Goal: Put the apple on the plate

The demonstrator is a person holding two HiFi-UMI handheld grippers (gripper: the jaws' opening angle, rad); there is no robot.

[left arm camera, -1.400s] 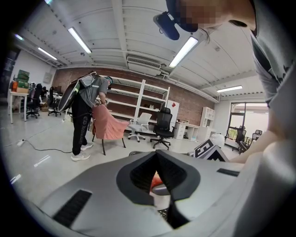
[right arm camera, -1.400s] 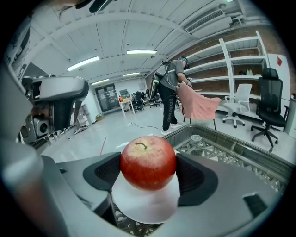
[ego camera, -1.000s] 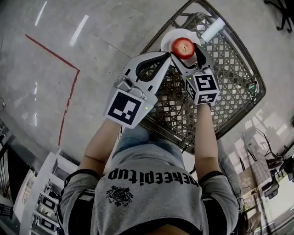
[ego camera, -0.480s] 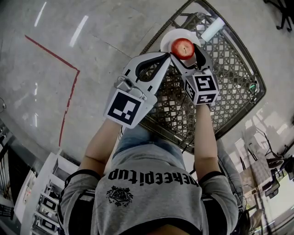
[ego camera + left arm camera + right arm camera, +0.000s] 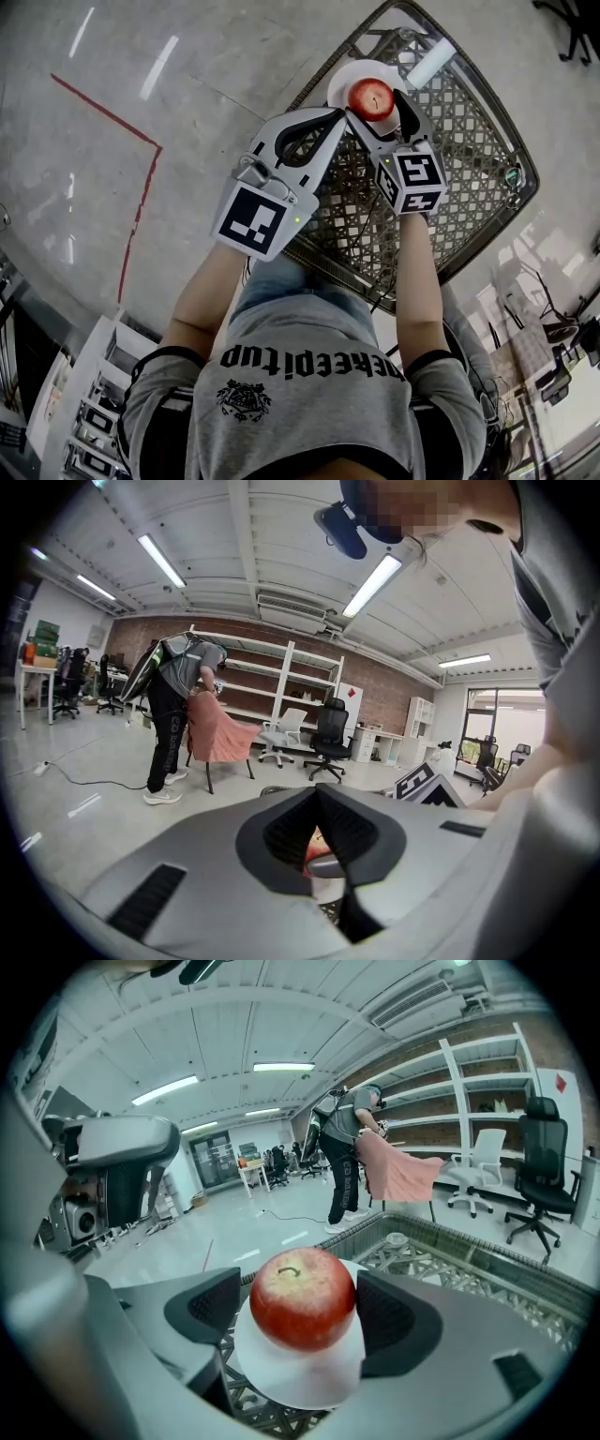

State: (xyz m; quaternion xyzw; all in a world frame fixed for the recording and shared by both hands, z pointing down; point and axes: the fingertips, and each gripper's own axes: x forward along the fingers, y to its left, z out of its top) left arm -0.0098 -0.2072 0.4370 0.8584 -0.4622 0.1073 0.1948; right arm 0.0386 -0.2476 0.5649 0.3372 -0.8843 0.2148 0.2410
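Grey polished floor [image 5: 206, 66], red line [image 5: 106, 109] at 10 o'clock in head view. Lattice table [image 5: 478, 159] w/ glass top at 1 o'clock. Grey shirt [image 5: 309, 412], print upside down, partly reads "keepitup". Gripper views only: brick-wall office, shelves [image 5: 281, 682], bent-over person [image 5: 173, 714], desk chair [image 5: 328, 738]. White plate [image 5: 349, 77] at table's 11 o'clock end; apple [image 5: 372, 97] sits on it. R gripper [image 5: 298, 1309]: jaws wide, just been opening, apple between, gap at one side. L gripper [image 5: 319, 799]: jaws together, empty, tip at apple's 8 o'clock.
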